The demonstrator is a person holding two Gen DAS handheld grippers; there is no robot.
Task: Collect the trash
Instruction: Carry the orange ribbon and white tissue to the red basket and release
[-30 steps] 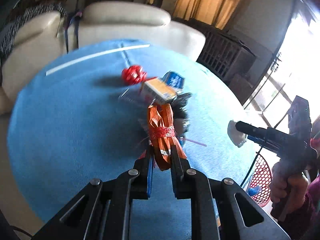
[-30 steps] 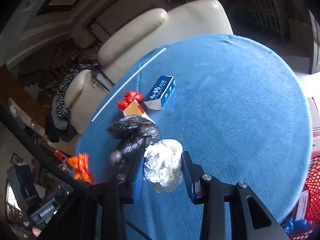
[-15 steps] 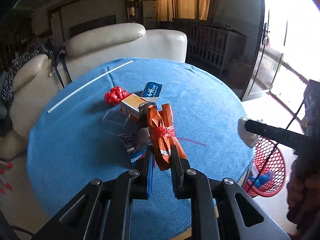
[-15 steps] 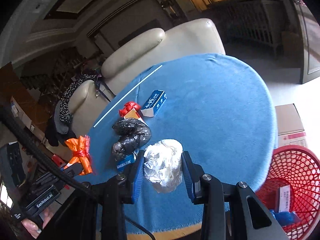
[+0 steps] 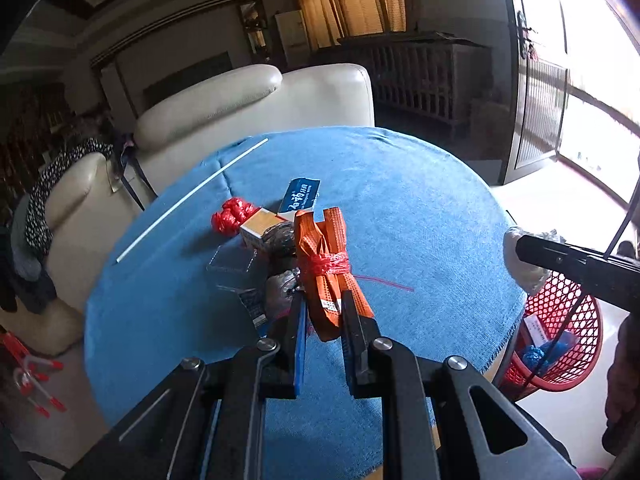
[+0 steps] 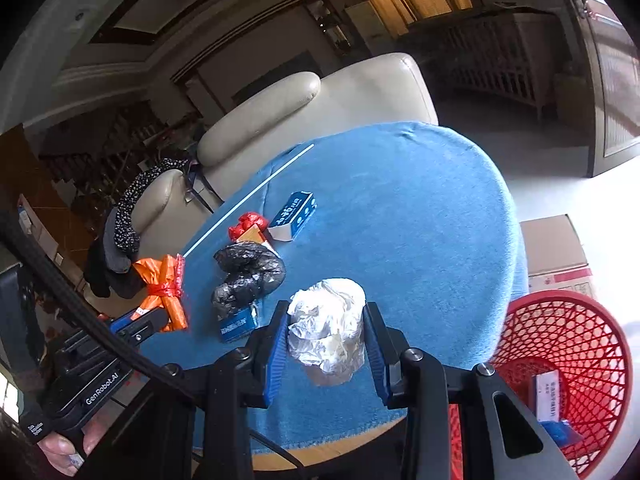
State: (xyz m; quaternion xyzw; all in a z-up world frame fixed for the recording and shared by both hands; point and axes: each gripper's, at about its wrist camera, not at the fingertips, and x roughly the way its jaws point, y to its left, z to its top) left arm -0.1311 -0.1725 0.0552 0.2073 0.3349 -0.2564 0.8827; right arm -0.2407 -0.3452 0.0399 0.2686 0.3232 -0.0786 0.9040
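An orange bundle (image 5: 326, 268), tied round with red netting, was clamped between the jaws of the left gripper (image 5: 323, 312), which were closed tight on its lower end; the bundle was held up off the blue table (image 5: 420, 216). A crumpled white wad (image 6: 326, 340) was gripped between the pads of the right gripper (image 6: 326, 344), the jaws being set partly apart by its width, and it was held above the near edge of the table. On the cloth were left a black bag (image 6: 248, 276), a red knot (image 6: 248, 224), a small carton (image 5: 260, 230), a blue box (image 6: 294, 216) and a white rod (image 5: 192, 200). A red basket (image 6: 560, 360) was seen on the floor just beside the table, to the right, with some packets already inside it.
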